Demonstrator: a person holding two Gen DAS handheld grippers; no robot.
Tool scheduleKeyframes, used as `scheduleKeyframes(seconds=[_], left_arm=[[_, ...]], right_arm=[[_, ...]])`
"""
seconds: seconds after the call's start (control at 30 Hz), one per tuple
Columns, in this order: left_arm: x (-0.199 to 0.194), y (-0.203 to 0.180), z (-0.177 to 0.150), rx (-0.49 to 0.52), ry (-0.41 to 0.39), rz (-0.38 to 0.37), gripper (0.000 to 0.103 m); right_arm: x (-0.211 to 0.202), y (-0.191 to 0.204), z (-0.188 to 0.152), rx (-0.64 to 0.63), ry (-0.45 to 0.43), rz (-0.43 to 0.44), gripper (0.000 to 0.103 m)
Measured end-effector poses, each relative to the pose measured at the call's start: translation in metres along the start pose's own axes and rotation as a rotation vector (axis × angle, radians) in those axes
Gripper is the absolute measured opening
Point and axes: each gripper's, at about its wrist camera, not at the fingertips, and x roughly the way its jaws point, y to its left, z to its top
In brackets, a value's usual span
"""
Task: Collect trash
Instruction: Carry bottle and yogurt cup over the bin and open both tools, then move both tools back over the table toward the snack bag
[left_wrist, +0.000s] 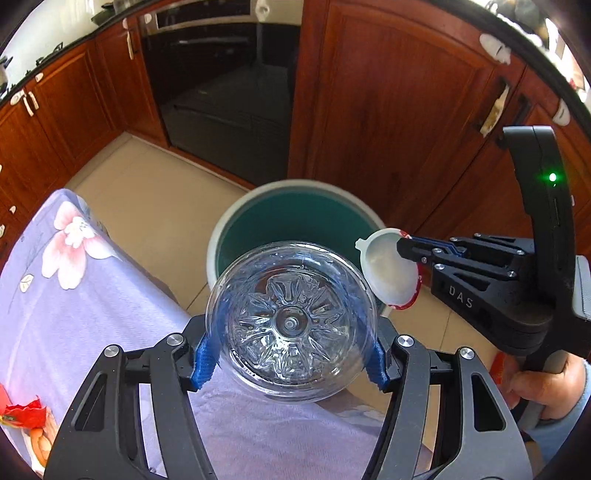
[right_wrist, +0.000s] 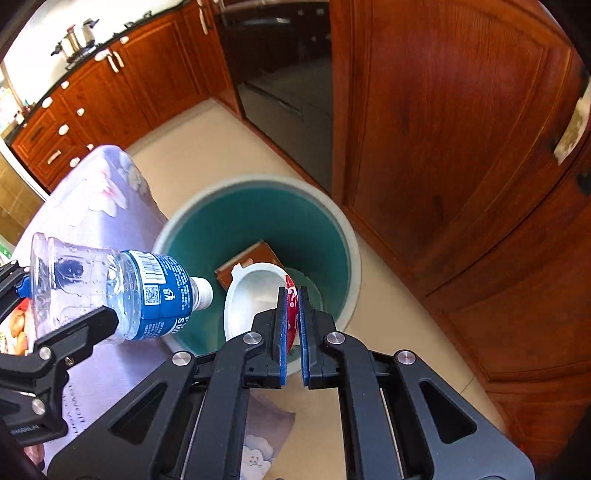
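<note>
You have the left gripper (left_wrist: 291, 356) clamped across the clear plastic water bottle (right_wrist: 122, 291), neck toward the green, white-rimmed bin (right_wrist: 343, 236), and the right gripper (right_wrist: 293, 314) pinching the white-and-red plastic cup (right_wrist: 255, 295) over its mouth, both apparently poised for dropping in.

Bin (right_wrist: 343, 236): teal inside, pale grey-white rim.
Carton (right_wrist: 243, 264) in bin: brown.
Bottle (right_wrist: 110, 288) left of bin: clear, blue label with white print and barcode, white cap.
Cup (right_wrist: 255, 295) over bin: white inside, red outside with white spots.
Tablecloth (left_wrist: 92, 295) left of bin: lilac, pink-white flowers.
Cabinets (right_wrist: 443, 129) behind bin: reddish-brown wood.
Floor (left_wrist: 155, 206) around bin: beige tile.
</note>
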Motion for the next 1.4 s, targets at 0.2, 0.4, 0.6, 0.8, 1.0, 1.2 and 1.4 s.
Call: scheduleKeyframes(seconds=[0.2,0.4,0.6,0.8,1.0,1.2,1.4], left_arm=[[0.031,0.004,0.002,-0.009,0.054,0.000,0.065],[0.039,0.006,0.000,-0.010,0.062,0.033,0.069],[0.026,0.008,-0.004,-0.015,0.036,0.083,0.091],[0.006,0.015,-0.012,-0.039,0.007,0.091,0.099],[-0.009,0.015,-0.020,-0.042,-0.006,0.089,0.099],[-0.029,0.015,-0.032,-0.044,-0.019,0.097,0.099],[-0.058,0.024,-0.054,-0.068,-0.052,0.116,0.099]], right_arm=[[0.026,-0.002,0.002,0.003,0.056,-0.012,0.006],[0.030,0.001,0.002,-0.004,0.069,-0.008,0.028],[0.019,0.009,0.006,-0.016,0.016,-0.015,0.091],[0.008,0.017,0.009,-0.021,0.025,-0.030,0.093],[-0.004,0.030,0.001,-0.045,0.026,-0.037,0.093],[-0.024,0.041,-0.008,-0.063,0.010,-0.032,0.093],[-0.046,0.059,-0.017,-0.094,-0.009,-0.020,0.093]])
